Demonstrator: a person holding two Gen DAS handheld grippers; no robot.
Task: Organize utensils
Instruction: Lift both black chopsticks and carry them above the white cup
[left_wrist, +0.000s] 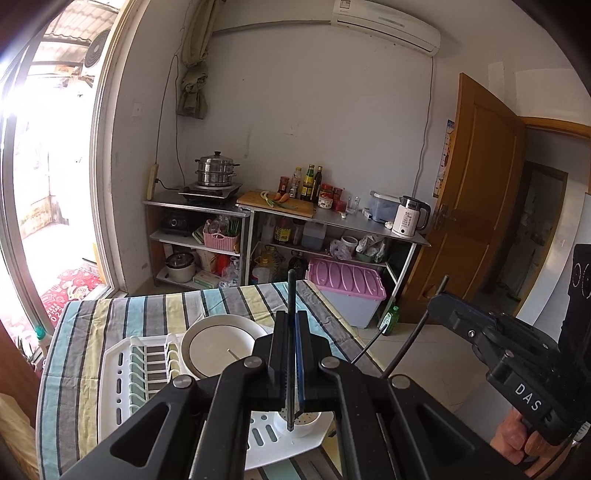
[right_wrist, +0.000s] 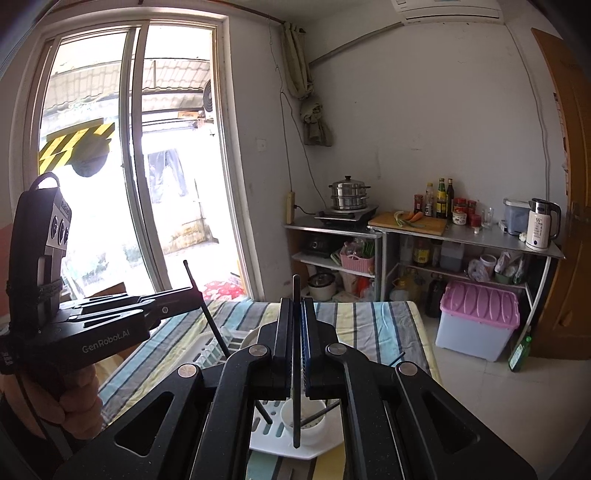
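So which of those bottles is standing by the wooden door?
The green bottle, alone on the floor just right of the purple-lidded box; every other bottle sits on or under the metal counter.

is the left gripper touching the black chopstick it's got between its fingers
Touching. The left wrist view shows the left gripper shut on the black chopstick, both pads pressed against it with no gap.

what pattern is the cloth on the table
Stripes in pale yellow, grey, light blue and white on the tablecloth, clearest in the left wrist view.
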